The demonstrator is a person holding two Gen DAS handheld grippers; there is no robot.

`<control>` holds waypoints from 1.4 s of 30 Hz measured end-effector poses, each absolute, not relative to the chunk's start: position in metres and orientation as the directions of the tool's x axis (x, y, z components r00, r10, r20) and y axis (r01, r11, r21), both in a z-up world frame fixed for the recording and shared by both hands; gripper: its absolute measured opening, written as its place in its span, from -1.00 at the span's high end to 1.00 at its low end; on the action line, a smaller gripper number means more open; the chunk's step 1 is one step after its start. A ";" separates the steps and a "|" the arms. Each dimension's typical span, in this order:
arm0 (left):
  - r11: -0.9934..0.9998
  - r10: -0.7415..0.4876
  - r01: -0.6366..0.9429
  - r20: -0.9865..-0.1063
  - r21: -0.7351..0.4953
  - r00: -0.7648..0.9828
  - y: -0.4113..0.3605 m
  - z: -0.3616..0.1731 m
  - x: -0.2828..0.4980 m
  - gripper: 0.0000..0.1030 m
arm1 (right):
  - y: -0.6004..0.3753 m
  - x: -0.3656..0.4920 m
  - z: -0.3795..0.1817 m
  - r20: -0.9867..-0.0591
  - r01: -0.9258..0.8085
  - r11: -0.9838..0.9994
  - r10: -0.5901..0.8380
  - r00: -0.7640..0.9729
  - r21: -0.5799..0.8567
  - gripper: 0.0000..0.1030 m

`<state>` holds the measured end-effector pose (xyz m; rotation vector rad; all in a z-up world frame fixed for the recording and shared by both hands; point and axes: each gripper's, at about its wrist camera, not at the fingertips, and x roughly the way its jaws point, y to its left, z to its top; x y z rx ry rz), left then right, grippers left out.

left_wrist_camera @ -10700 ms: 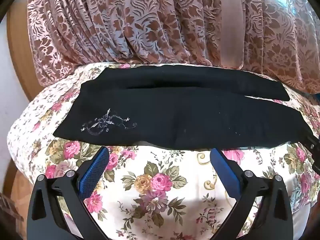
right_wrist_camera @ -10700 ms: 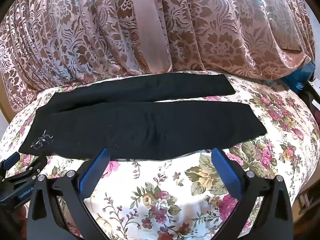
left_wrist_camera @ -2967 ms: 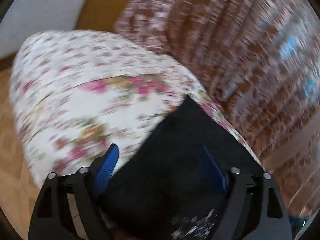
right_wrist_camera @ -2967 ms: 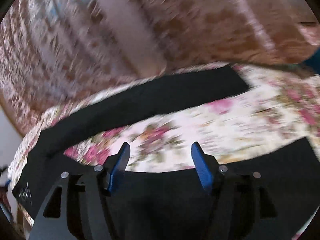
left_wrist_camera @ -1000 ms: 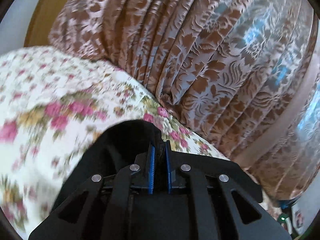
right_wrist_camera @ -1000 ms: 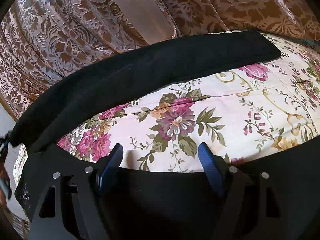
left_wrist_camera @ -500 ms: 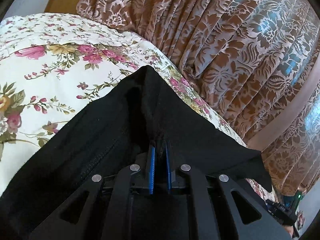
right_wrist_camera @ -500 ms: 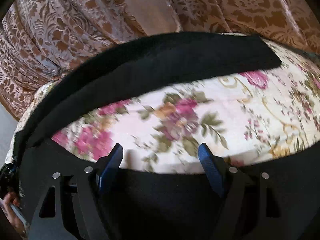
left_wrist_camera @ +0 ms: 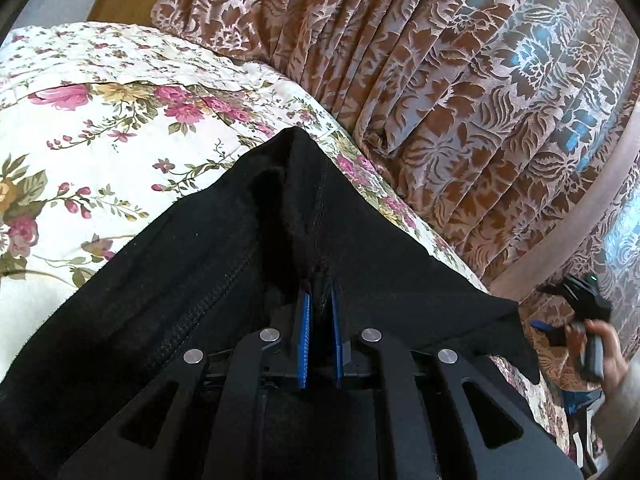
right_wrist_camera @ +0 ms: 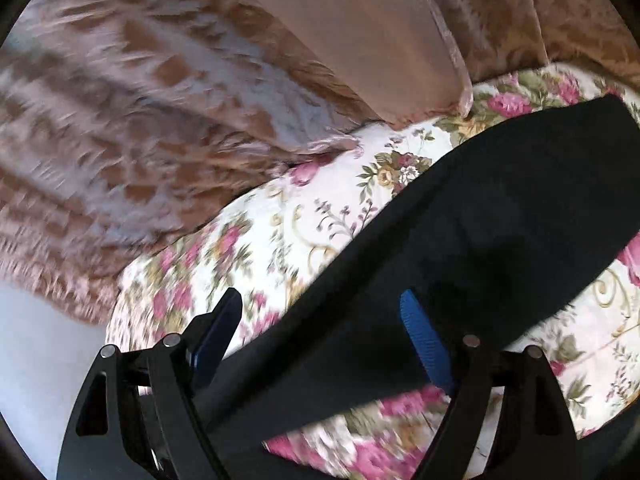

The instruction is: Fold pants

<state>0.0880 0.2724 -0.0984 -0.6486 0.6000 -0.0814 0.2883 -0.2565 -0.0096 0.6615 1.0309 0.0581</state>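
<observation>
The black pants lie on a floral bedspread. My left gripper is shut on a pinched fold of the pants at the waist end, and the cloth rises in a ridge ahead of the blue pads. In the right wrist view a black pant leg runs diagonally across the bed. My right gripper is open above it, with the leg passing between its fingers. The right gripper also shows in the left wrist view, held in a hand at the far right.
A brown and pink patterned curtain hangs right behind the bed. A plain pink band of it hangs down to the bedspread. A white wall shows past the bed's left end.
My left gripper stays shut on the pants and has lifted slightly. My right gripper has swung left and turned, so the far pant leg now lies between its open fingers.
</observation>
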 end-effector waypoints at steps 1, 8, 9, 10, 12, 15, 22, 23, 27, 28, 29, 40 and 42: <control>0.799 -0.256 -0.110 -0.499 -0.592 0.828 0.272 -0.099 0.088 0.84 | -0.257 0.298 -0.015 -0.789 0.293 0.796 0.334 0.516 0.529 -0.58; 0.792 -0.267 -0.104 -0.495 -0.602 0.827 0.273 -0.099 0.089 0.84 | -0.277 0.317 -0.064 -0.851 0.451 0.746 0.295 0.435 0.490 0.48; 0.792 -0.268 -0.105 -0.496 -0.602 0.826 0.273 -0.099 0.089 0.84 | -0.279 0.314 -0.066 -0.841 0.442 0.741 0.309 0.445 0.506 0.59; 0.790 -0.270 -0.107 -0.499 -0.604 0.823 0.274 -0.099 0.090 0.84 | -0.283 0.309 -0.066 -0.824 0.427 0.732 0.328 0.462 0.531 0.74; 0.782 -0.281 -0.122 -0.519 -0.612 0.807 0.275 -0.096 0.095 0.84 | -0.289 0.299 -0.059 -0.802 0.401 0.724 0.353 0.482 0.561 0.81; 0.734 -0.304 -0.131 -0.495 -0.666 0.814 0.286 -0.084 0.098 0.84 | -0.294 0.277 -0.031 -0.753 0.316 0.732 0.392 0.529 0.603 0.81; 0.644 -0.342 -0.021 -0.312 -0.765 0.886 0.314 -0.019 0.089 0.84 | -0.304 0.182 0.038 -0.598 0.088 0.727 0.483 0.639 0.681 0.81; 0.623 -0.352 -0.004 -0.285 -0.782 0.892 0.319 -0.012 0.085 0.84 | -0.304 0.164 0.042 -0.575 0.064 0.717 0.497 0.650 0.694 0.81; 0.572 -0.364 0.009 -0.244 -0.820 0.899 0.333 -0.005 0.069 0.84 | -0.296 0.095 0.050 -0.534 -0.020 0.734 0.513 0.672 0.679 0.81; 0.557 -0.368 0.006 -0.240 -0.831 0.898 0.336 -0.007 0.065 0.84 | -0.292 0.074 0.049 -0.526 -0.046 0.745 0.511 0.680 0.665 0.81; 0.545 -0.366 -0.004 -0.242 -0.839 0.898 0.341 -0.010 0.058 0.84 | -0.287 0.055 0.045 -0.518 -0.068 0.753 0.512 0.685 0.654 0.81; 0.556 -0.332 -0.152 -0.386 -0.817 0.861 0.355 -0.072 -0.004 0.84 | -0.263 -0.054 -0.038 -0.529 -0.094 0.781 0.500 0.685 0.617 0.80; 0.541 -0.333 -0.172 -0.398 -0.823 0.855 0.355 -0.083 -0.012 0.84 | -0.264 -0.056 -0.058 -0.547 -0.059 0.772 0.500 0.671 0.633 0.80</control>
